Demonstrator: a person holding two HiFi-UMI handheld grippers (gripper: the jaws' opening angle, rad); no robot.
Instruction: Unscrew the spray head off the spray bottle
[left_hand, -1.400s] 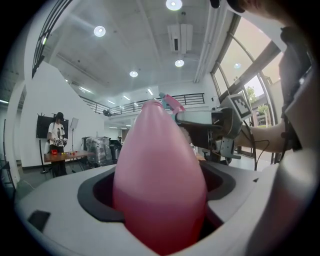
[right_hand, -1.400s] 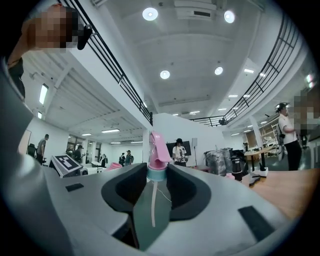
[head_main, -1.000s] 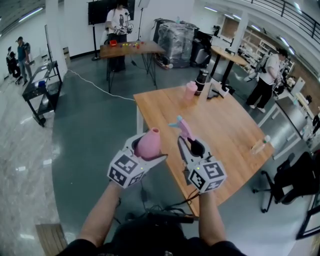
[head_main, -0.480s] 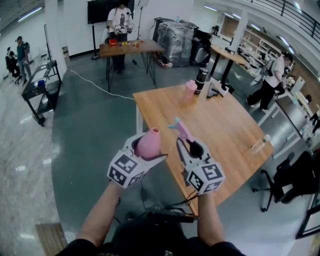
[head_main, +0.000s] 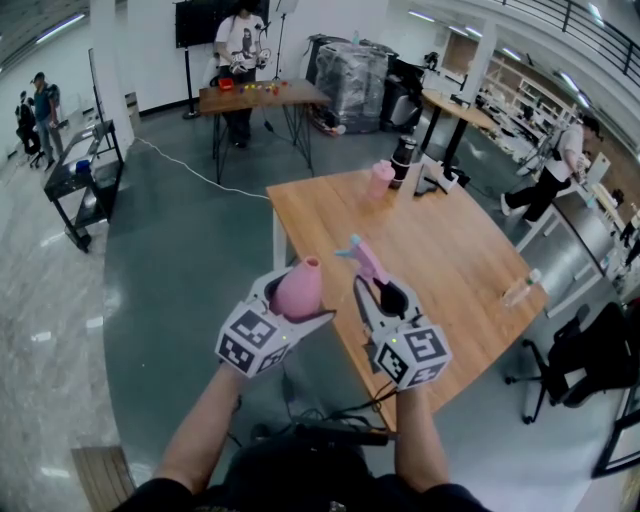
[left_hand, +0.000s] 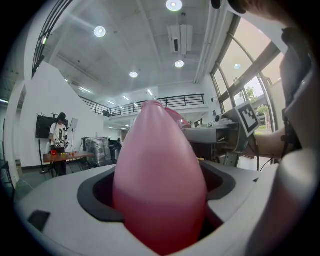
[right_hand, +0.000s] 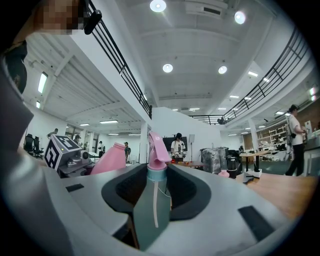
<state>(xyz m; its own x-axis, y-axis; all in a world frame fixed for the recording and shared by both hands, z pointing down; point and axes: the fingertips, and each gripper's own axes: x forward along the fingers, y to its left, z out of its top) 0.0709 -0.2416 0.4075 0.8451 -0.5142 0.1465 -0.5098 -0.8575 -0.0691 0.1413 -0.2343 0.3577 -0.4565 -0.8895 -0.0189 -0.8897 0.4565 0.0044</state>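
Observation:
My left gripper (head_main: 292, 303) is shut on the pink spray bottle (head_main: 299, 284), whose bare open neck points up and away. The bottle (left_hand: 160, 175) fills the left gripper view between the two grey jaws. My right gripper (head_main: 386, 297) is shut on the spray head (head_main: 362, 256), pink with a teal collar (right_hand: 156, 172) and a white dip tube hanging below it. The head is off the bottle, and the two are held side by side with a gap between them, above the table's near corner. In the right gripper view the bottle (right_hand: 113, 157) shows at the left.
The wooden table (head_main: 450, 250) stretches ahead and to the right. At its far end stand another pink bottle (head_main: 381, 180) and a black bottle (head_main: 403, 160); a clear bottle (head_main: 520, 290) is near the right edge. A black chair (head_main: 590, 360) is at the right. People stand far off.
Both grippers and what they hold stay where they were. A person at the far right of the room has walked on.

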